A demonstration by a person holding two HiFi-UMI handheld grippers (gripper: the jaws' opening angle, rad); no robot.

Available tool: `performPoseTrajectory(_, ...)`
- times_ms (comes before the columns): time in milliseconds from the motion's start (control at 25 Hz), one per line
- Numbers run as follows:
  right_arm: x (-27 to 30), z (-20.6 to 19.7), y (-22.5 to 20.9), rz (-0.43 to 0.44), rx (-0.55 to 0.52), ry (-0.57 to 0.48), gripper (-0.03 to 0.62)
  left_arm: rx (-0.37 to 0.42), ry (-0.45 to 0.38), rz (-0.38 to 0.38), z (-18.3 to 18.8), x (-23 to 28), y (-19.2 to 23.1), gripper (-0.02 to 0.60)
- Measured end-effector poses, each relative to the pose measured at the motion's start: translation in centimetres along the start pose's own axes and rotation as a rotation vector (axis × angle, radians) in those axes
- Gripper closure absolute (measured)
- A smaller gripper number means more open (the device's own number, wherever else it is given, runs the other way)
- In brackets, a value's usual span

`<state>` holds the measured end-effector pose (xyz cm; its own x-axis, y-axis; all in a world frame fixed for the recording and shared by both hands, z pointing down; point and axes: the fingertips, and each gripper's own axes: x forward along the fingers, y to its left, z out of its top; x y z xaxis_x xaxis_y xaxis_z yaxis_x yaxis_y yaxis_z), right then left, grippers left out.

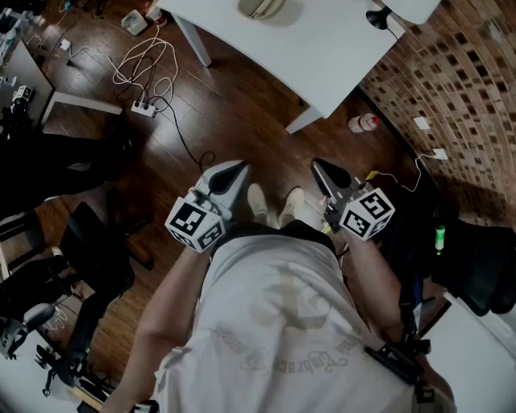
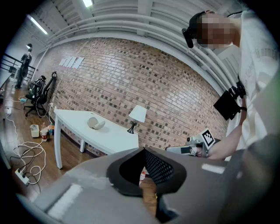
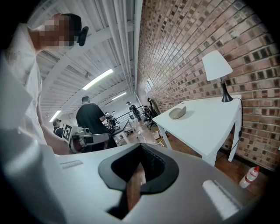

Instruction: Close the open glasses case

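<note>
**Brick wall** (image 1: 451,73): running along the right side of the room, past the desk's lamp end.

**Wooden floor** (image 1: 210,105): lying under everything. It is carrying loose cables, a power strip (image 1: 144,108) and a small bottle (image 1: 364,123) near the desk leg by the wall.

**Desk** (image 1: 322,48): white, standing ahead of the person and well apart from both hands.

**Lamp** (image 3: 217,65): standing upright at the desk corner next to the wall.

**Left gripper** (image 1: 234,171): being held at waist height and pointing forward, slightly downward. Its fingers are meeting at the tips with nothing between them.

**Right gripper** (image 1: 320,167): being held level with the left one, just beside it. Its fingers are likewise pressing together and carrying nothing.

**Glasses case** (image 1: 262,6): pale, with its lid standing open. It is resting toward the desk end away from the lamp corner, back from the near edge.

- It is lying straight ahead of both sets of fingers, well apart from them and higher than they are pointing.
- In the head view it is sitting between the two grippers' lines, slightly closer to the left one, so the left hand is probably nearer by a little.
- Its long axis cannot be told at this range.
- Judged stage: approach not yet begun. Both hands are needing to travel forward and upward before any lid contact.
</note>
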<state>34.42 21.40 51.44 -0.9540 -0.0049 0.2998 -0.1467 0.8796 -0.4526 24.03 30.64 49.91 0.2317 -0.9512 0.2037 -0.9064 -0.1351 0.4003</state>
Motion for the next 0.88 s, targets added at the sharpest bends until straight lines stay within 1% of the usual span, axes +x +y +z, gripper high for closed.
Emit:
performPoseTrajectory(160, 2.0, 0.9, 0.9, 0.011, -0.012, -0.012, 0.586, -0.006, 0.019, -0.009, -0.5, -1.3, 0.6, 0.575)
performPoseTrajectory(280, 3.2, 1.7, 1.5, 0.019, -0.018, -0.025, 0.586, -0.010, 0.018, -0.010, -0.5, -1.8, 0.9, 0.575)
performPoseTrajectory(520, 5.2, 2.9, 1.7, 0.040, -0.013, -0.047, 0.586, 0.000, 0.032, -0.037, -0.2, -1.3, 0.9, 0.575)
performPoseTrajectory(720, 7.2, 3.5, 1.0, 0.079, -0.003, -0.047, 0.586, -0.004, 0.018, 0.006, 0.7, -0.8, 2.8, 0.575)
performPoseTrajectory(880, 9.5, 5.3, 0.0, 0.109, -0.018, -0.049, 0.586, -0.003, 0.008, 0.045, 2.2, -0.1, 5.6, 0.575)
